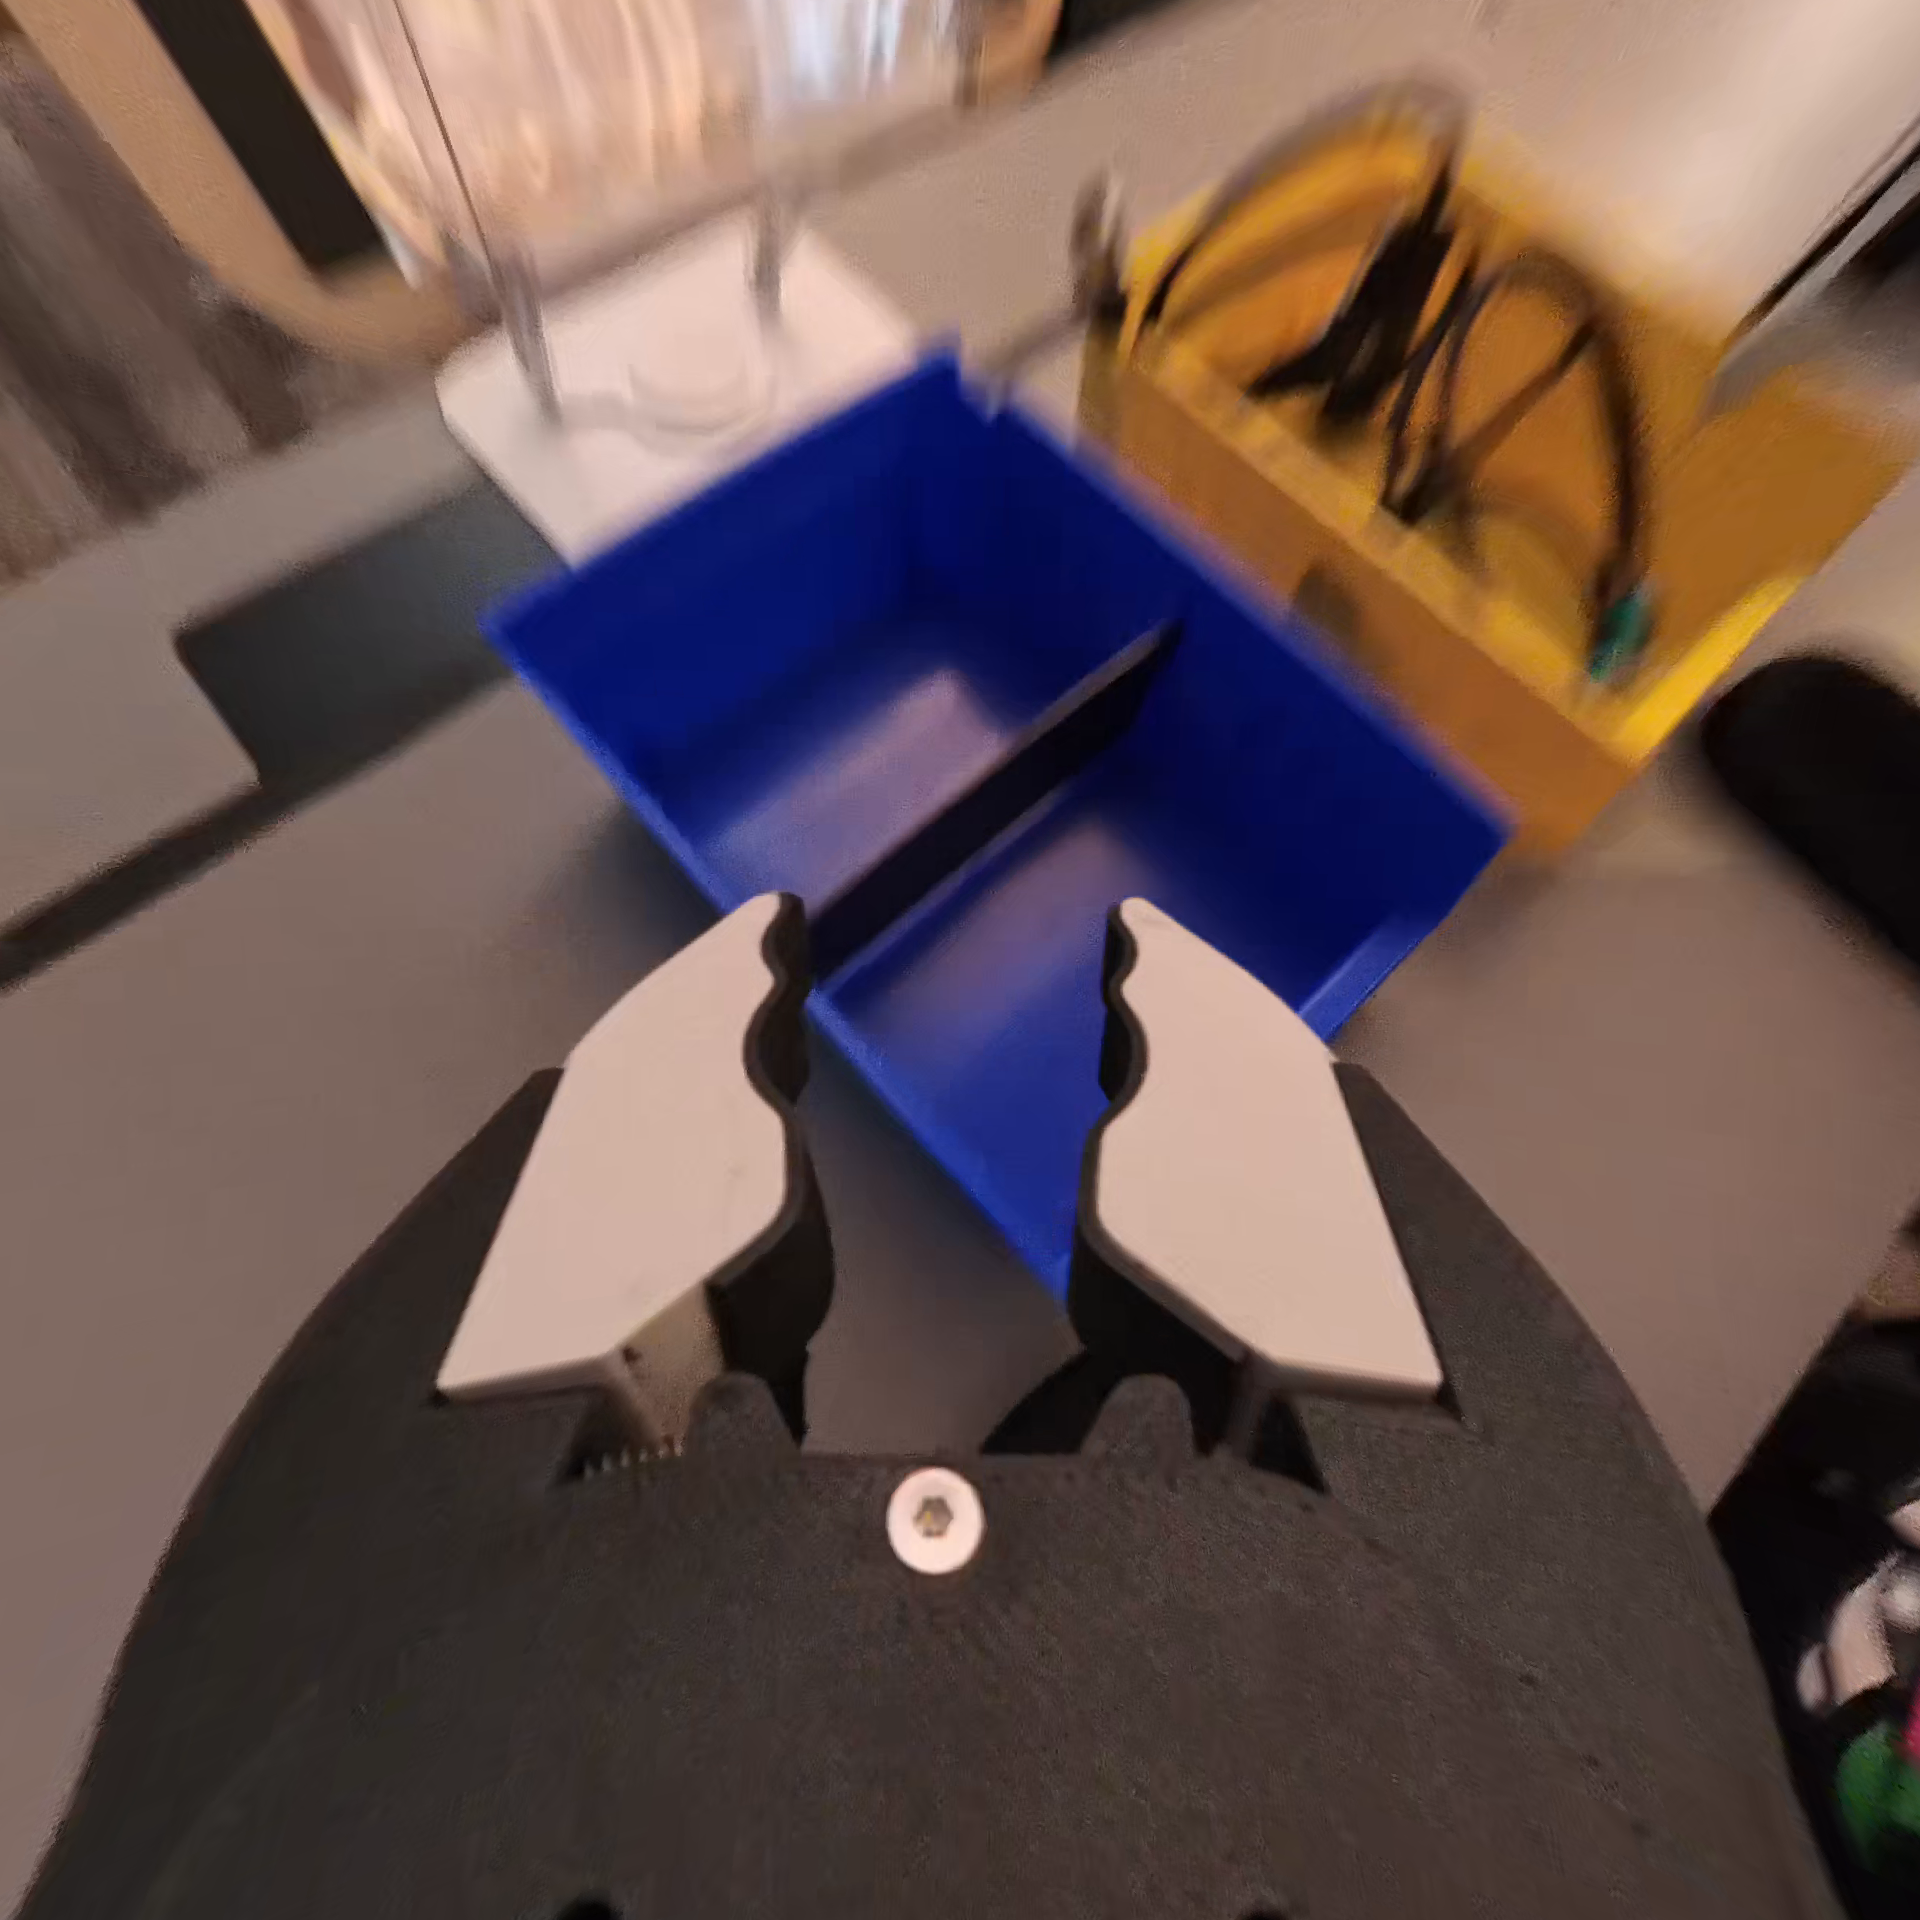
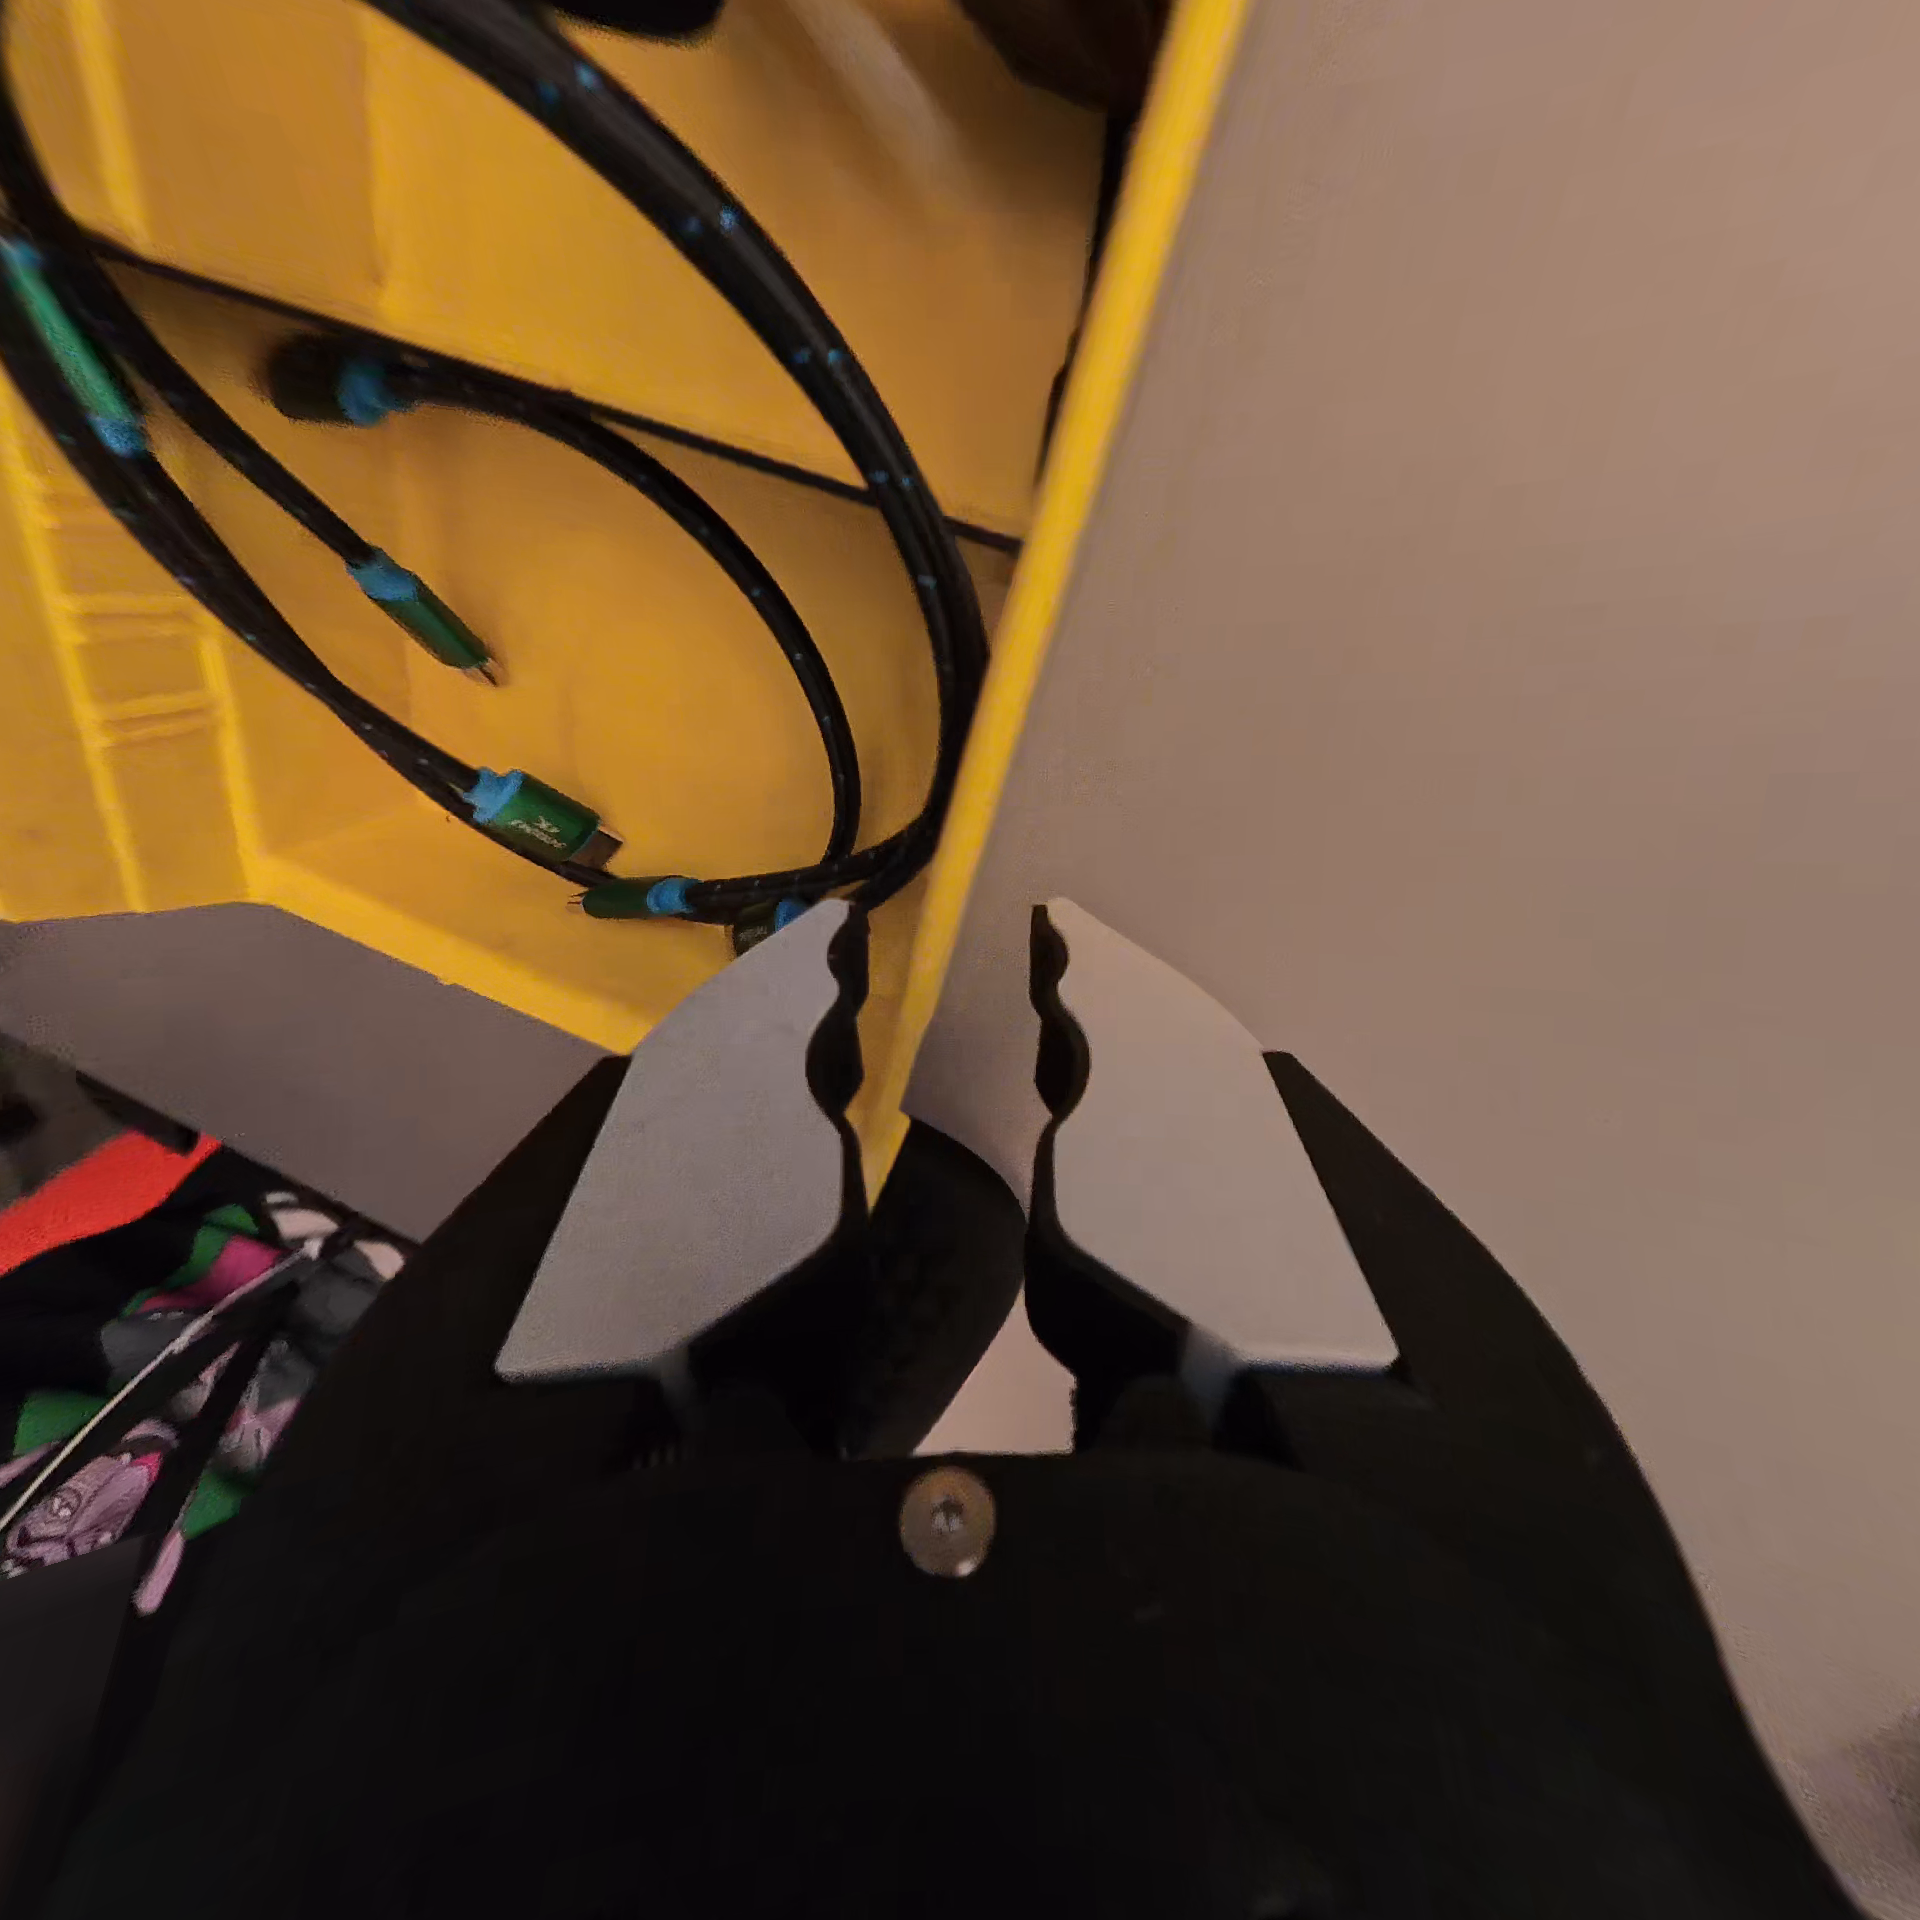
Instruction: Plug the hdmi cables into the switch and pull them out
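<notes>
Several black braided HDMI cables [image 2: 831,665] with green plugs [image 2: 545,821] and blue collars lie coiled in a yellow bin [image 2: 582,312]. My right gripper [image 2: 945,920] is open and empty, its fingers straddling the bin's near right wall at the corner. In the blurred left wrist view my left gripper [image 1: 956,925] is open and empty above the near edge of a blue bin [image 1: 1299,748] with a dark divider. The yellow bin [image 1: 1382,582] with the cables [image 1: 1455,343] stands behind it to the right. No switch shows in either view.
A white stand base [image 1: 665,384] with thin metal rods sits behind the blue bin on the grey table [image 1: 312,1091]. A dark mat [image 1: 343,655] lies to the left. A dark object [image 1: 1829,790] is at the right edge. Colourful patterned fabric [image 2: 156,1351] shows at lower left. The gap from one gripper's tips to the other's is roughly 45 cm.
</notes>
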{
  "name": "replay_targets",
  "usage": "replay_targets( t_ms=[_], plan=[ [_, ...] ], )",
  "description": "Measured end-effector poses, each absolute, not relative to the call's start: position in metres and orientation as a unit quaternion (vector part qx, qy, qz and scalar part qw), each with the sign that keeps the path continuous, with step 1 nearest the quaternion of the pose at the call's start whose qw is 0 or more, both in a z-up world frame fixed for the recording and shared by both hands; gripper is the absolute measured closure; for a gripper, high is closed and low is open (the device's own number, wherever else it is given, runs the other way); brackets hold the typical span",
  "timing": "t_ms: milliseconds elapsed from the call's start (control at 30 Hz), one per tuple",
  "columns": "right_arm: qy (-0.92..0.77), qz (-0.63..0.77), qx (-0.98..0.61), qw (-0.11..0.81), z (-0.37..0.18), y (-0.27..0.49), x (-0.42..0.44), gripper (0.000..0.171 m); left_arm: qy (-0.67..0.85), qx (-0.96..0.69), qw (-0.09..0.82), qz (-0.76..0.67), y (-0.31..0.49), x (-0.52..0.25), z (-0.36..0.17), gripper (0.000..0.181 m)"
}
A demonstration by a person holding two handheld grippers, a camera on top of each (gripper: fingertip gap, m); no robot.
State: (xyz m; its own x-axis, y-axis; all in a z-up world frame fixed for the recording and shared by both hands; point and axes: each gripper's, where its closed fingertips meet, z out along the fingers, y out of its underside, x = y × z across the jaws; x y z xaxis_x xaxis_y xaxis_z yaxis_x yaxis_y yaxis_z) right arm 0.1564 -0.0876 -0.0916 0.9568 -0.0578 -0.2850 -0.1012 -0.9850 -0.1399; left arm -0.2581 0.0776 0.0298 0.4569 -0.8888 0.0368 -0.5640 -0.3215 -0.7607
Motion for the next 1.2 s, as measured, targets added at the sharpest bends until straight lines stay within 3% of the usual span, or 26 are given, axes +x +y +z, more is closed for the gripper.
replay_targets(
  t_ms=[100,267,400,500,567,733,900,1200],
  plan=[
    [0.081,0.113,-0.977,0.161,-0.055,-0.092,0.176,0.138,0.420,-0.718,0.428,-0.354,0.075,-0.244,0.113,0.114],
    [0.087,0.094,-0.940,0.317,0.018,-0.093,0.169,0.138,0.359,-0.533,0.582,-0.499,0.058,-0.247,0.214,0.122],
    [-0.012,0.070,-0.898,0.435,0.071,-0.072,0.119,0.137,0.332,-0.495,0.616,-0.516,0.067,-0.261,0.213,0.123],
    [-0.186,0.120,-0.788,0.575,0.115,-0.051,0.022,0.136,0.318,-0.498,0.596,-0.543,0.077,-0.269,0.211,0.122],
    [-0.230,0.123,-0.745,0.614,0.115,-0.037,-0.026,0.133,0.319,-0.474,0.585,-0.576,0.071,-0.272,0.217,0.124],
    [-0.221,0.126,-0.839,0.481,0.037,0.023,-0.091,0.122,0.328,-0.471,0.589,-0.568,0.069,-0.272,0.216,0.126],
    [-0.188,0.074,-0.947,0.250,-0.060,0.039,-0.094,0.119,0.345,-0.464,0.561,-0.593,0.058,-0.264,0.216,0.126],
    [-0.068,0.048,-0.989,0.121,-0.095,0.053,-0.088,0.129,0.357,-0.444,0.551,-0.610,0.042,-0.267,0.222,0.127]
  ],
)
